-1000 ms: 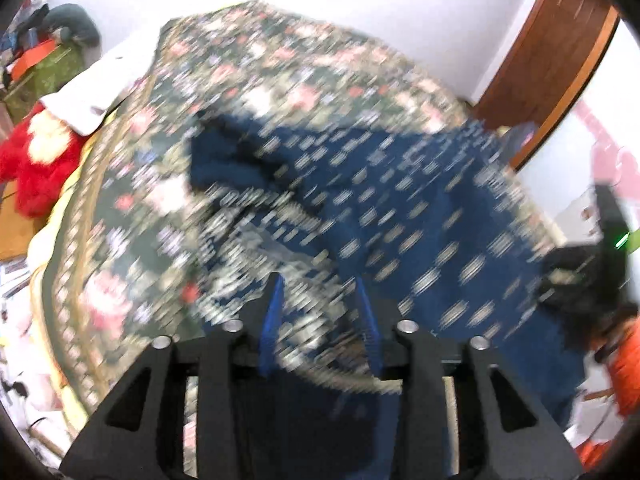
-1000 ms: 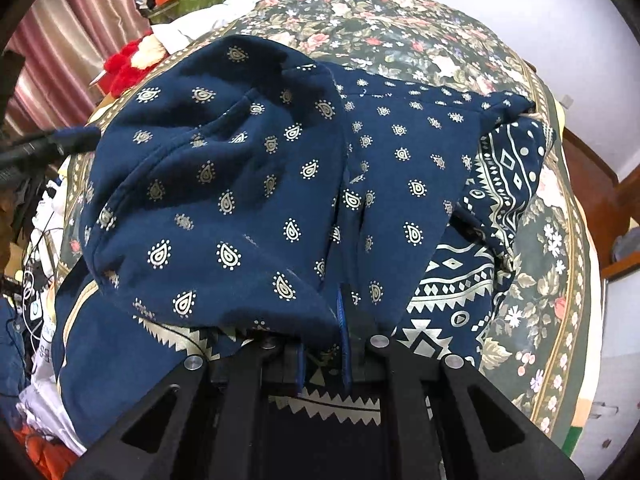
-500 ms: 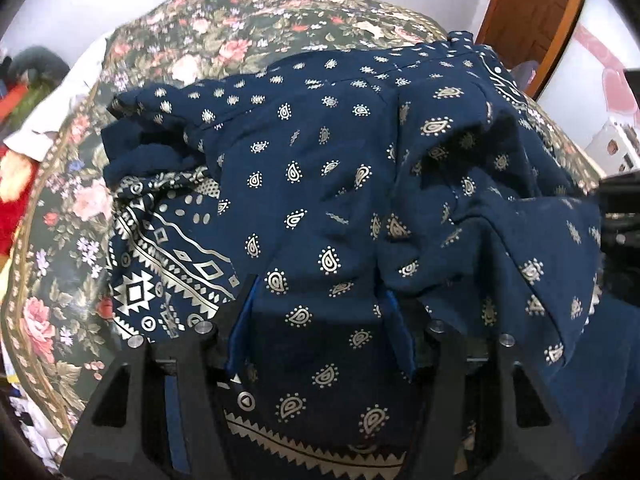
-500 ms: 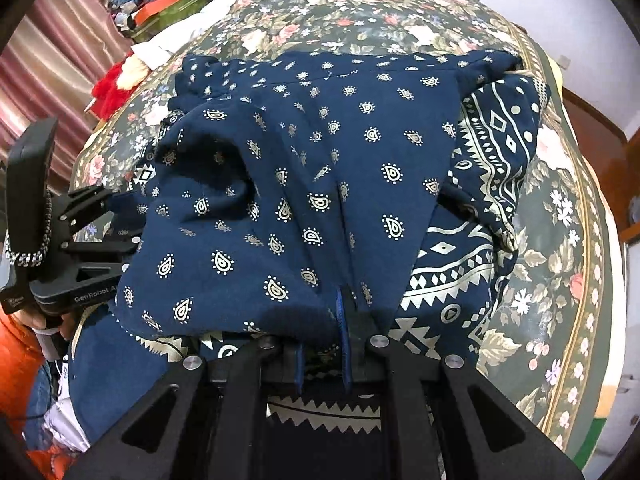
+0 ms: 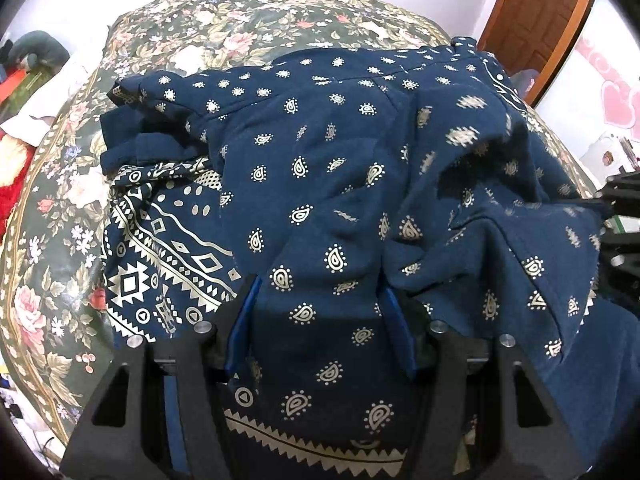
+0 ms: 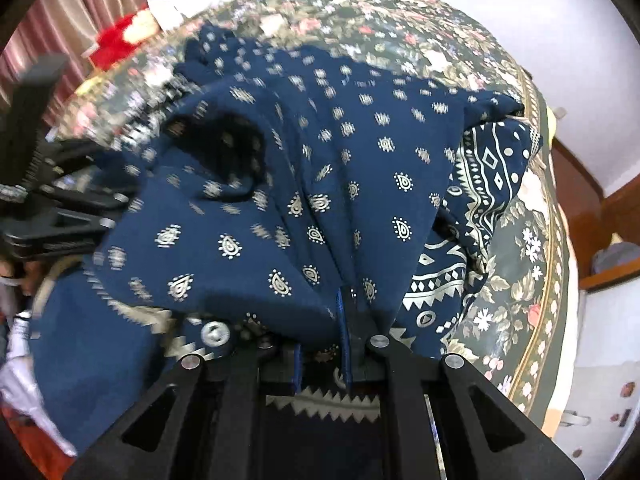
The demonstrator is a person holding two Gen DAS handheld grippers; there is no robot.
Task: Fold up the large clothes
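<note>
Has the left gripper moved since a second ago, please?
Yes. The left gripper has dropped toward the blue garment on the floral bedspread, jaws opening, cloth lying between them.

A large navy garment (image 5: pixel 320 168) printed with cream paisley drops and a geometric zigzag border lies rumpled and partly doubled over itself on the floral bedspread (image 5: pixel 52 240), its patterned border showing beneath the upper layer.

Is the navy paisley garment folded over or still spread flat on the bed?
Folded over but rumpled: the navy paisley garment lies doubled on itself, its geometric border showing underneath, with loose bunched folds on the floral bedspread.
</note>
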